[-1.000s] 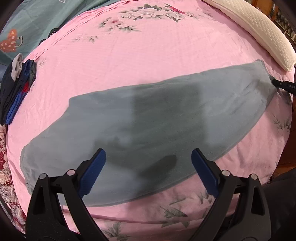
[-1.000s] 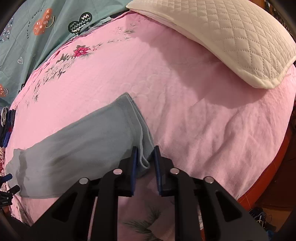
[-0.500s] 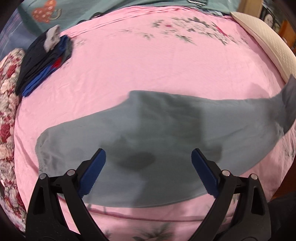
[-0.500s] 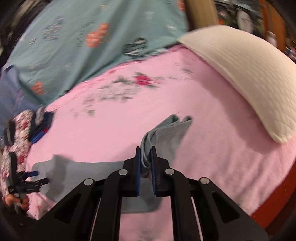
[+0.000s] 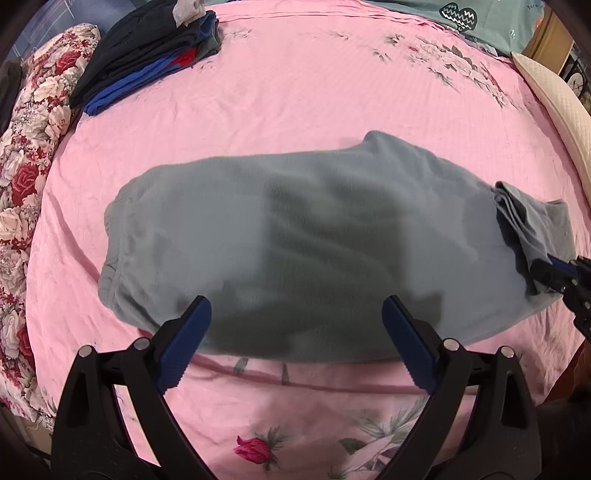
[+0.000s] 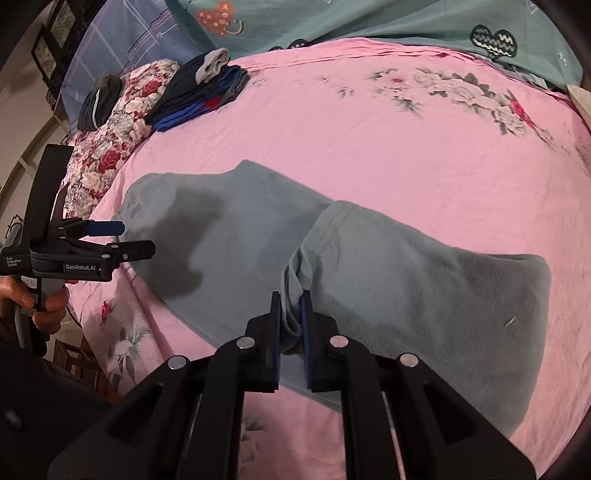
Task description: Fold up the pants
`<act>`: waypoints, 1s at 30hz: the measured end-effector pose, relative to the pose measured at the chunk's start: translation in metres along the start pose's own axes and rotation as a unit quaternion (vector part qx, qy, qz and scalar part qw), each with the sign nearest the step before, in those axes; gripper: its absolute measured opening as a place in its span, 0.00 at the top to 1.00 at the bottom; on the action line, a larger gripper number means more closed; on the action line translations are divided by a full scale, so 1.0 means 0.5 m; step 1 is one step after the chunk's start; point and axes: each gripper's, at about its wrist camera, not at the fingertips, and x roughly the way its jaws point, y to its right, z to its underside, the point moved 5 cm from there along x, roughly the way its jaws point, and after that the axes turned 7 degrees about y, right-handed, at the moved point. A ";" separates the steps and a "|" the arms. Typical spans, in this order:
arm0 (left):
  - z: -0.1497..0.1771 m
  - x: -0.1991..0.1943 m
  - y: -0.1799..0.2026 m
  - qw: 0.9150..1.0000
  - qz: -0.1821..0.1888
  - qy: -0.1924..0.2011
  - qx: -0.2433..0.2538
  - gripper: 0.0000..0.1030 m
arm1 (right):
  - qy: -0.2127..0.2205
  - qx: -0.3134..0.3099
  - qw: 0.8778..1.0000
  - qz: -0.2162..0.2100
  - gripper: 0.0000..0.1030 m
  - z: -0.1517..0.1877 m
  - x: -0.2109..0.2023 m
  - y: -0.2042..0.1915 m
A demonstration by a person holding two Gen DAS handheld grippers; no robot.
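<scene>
Grey fleece pants (image 5: 295,240) lie across the pink bedsheet (image 5: 314,103), waistband to the left. My right gripper (image 6: 290,306) is shut on the bunched leg hem and holds it lifted, so the leg end (image 6: 424,295) is doubled back over the rest of the pants. In the left wrist view that right gripper (image 5: 546,269) shows at the right edge with the hem in it. My left gripper (image 5: 295,306) hangs open above the near edge of the pants with nothing between its fingers. In the right wrist view the left gripper (image 6: 122,240) is beside the waist end, held by a hand.
A stack of folded dark and blue clothes (image 5: 147,55) sits at the far left of the bed. A floral quilt (image 5: 26,166) runs along the left edge. A white pillow (image 5: 554,103) lies at the right, a teal blanket (image 6: 369,22) at the back.
The right gripper has carried the leg hem up and leftward over the pants, which now lie folded shorter. The left gripper has shifted toward the waist end and stayed open.
</scene>
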 end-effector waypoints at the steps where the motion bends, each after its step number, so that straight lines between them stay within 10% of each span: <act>1: 0.002 0.002 -0.001 1.000 0.000 -0.001 0.000 0.08 | 0.003 0.003 1.000 -0.006 0.91 -0.004 -0.004 -0.007; 10: -0.003 0.009 0.005 1.000 0.013 -0.004 0.005 0.08 | -0.044 0.009 0.999 -0.017 0.76 0.024 0.021 -0.013; 19: -0.078 -0.041 0.161 0.991 0.101 0.052 0.071 0.11 | 0.041 0.133 0.990 0.009 0.64 0.007 -0.144 0.159; 25: -0.080 -0.053 0.374 0.961 0.214 0.053 0.167 0.69 | 0.061 0.153 0.984 0.060 0.74 0.009 -0.161 0.256; 30: -0.033 0.010 0.426 0.961 0.201 0.010 0.191 0.73 | 0.061 0.147 0.986 0.045 0.75 -0.014 -0.113 0.283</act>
